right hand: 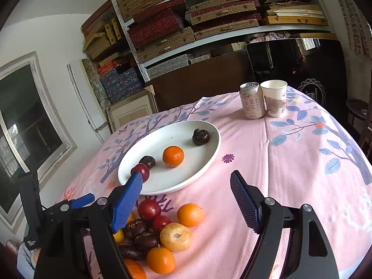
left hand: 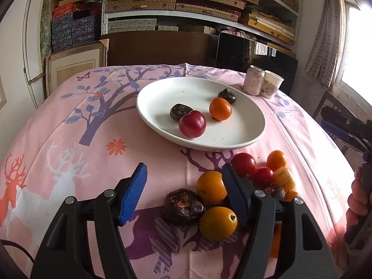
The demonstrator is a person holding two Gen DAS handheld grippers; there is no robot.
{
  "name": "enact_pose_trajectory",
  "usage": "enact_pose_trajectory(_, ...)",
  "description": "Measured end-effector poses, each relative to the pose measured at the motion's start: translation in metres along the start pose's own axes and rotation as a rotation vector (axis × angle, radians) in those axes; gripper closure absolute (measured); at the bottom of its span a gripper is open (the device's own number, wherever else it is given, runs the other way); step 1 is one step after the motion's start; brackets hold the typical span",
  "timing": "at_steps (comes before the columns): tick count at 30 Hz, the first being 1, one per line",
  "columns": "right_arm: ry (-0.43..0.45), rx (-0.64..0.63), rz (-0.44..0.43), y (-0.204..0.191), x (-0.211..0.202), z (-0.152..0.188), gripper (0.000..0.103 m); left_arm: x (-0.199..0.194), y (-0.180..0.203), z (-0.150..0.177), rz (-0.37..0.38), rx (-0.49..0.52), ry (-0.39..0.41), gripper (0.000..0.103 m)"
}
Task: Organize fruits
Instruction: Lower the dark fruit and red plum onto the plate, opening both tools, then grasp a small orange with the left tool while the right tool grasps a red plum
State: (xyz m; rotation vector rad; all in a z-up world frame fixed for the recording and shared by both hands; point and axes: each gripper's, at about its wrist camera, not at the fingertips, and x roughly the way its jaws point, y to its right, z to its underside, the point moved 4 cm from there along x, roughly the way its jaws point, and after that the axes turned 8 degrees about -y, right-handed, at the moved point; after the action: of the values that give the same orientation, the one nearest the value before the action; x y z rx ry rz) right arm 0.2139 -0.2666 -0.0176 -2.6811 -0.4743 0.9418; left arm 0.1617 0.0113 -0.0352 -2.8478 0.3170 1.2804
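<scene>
A white plate (left hand: 241, 137) (right hand: 204, 169) sits mid-table holding a red plum (left hand: 192, 124), an orange (left hand: 220, 108) (right hand: 173, 156) and two dark water chestnuts (left hand: 180, 111) (left hand: 227, 96). A loose pile of fruit lies in front of it: oranges (left hand: 211, 186) (right hand: 190, 214), red plums (left hand: 244, 164) (right hand: 149, 209) and dark chestnuts (left hand: 183, 205) (right hand: 147, 241). My left gripper (left hand: 184, 191) is open and empty, with the pile's near fruits between its fingers. My right gripper (right hand: 186, 200) is open and empty above the pile.
A drink can (right hand: 251, 100) and a paper cup (right hand: 274, 98) stand at the table's far right. The table has a pink patterned cloth (right hand: 302, 162). Shelves of boxes (left hand: 186, 2) stand behind. The right gripper and the hand holding it (left hand: 355, 193) show at the left wrist view's right edge.
</scene>
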Motion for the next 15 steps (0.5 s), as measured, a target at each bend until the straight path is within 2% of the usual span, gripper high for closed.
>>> enact_pose_trajectory(5, -0.081, 0.006, 0.007, 0.003, 0.015, 0.005, 0.023, 0.011, 0.007, 0.004, -0.011, 0.033, -0.036, 0.038)
enact_pose_trajectory(9, -0.136, 0.045, -0.016, 0.008, 0.025, 0.01, 0.023, 0.016, 0.011, 0.004, 0.012, 0.04, -0.054, 0.038)
enact_pose_trajectory(15, -0.138, 0.058, -0.026, 0.008, 0.025, 0.012, 0.023, 0.025, 0.025, 0.006, 0.027, 0.104, -0.083, 0.038)
